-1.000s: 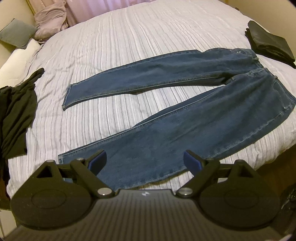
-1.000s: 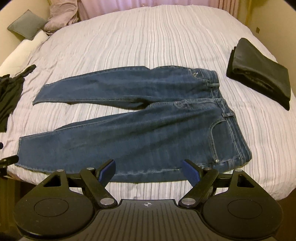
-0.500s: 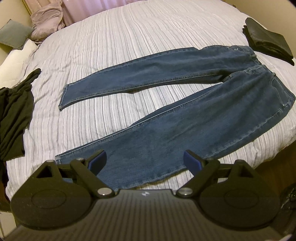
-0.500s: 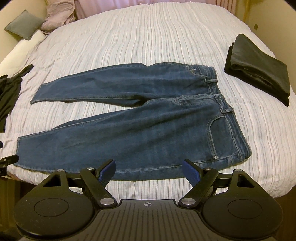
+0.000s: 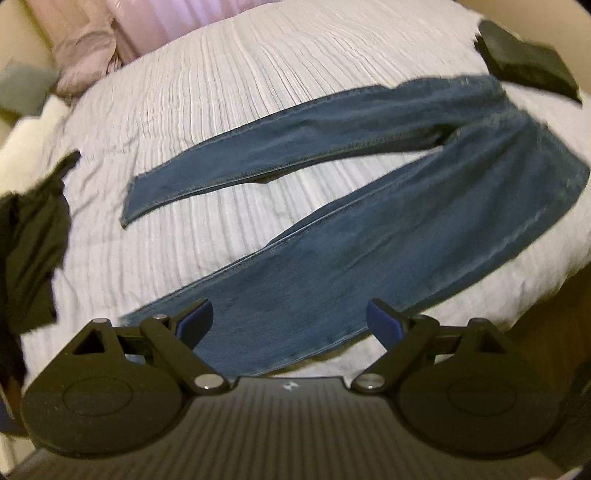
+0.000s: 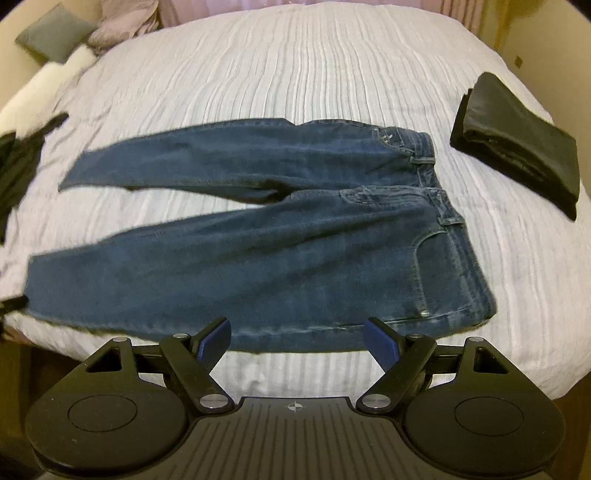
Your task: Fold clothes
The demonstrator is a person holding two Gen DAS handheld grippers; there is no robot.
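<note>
Nearest the lens, the left gripper hangs with its blue-padded fingers spread wide and nothing between them, poised over the lower stretch of the near trouser leg. The right gripper is just as wide apart and just as empty-handed, sitting at the near edge of the bed with its tips over the bottom hem line of the seat and thigh.

Under both lies the pair of blue jeans, spread flat on the bedspread, a white ribbed cover. The waistband points right, both legs run off to the left, and the legs are splayed apart in a narrow V with white cover showing between them. The near leg reaches right to the near-left edge of the bed; in the left wrist view its cuff is tucked behind the left finger, so the jeans fill most of the foreground there. That view is smeared with motion blur, so fine detail is lost.

Further out on the right, well apart from the waistband, a folded black garment sits as a neat slab on the cover. On the left edge, a loose black garment lies crumpled, near the far leg's cuff but not touching it.

At the far left corner, a grey cushion and a bundle of pinkish fabric are at the head of the bed. No containers in either view; everything lies straight on the cover.
</note>
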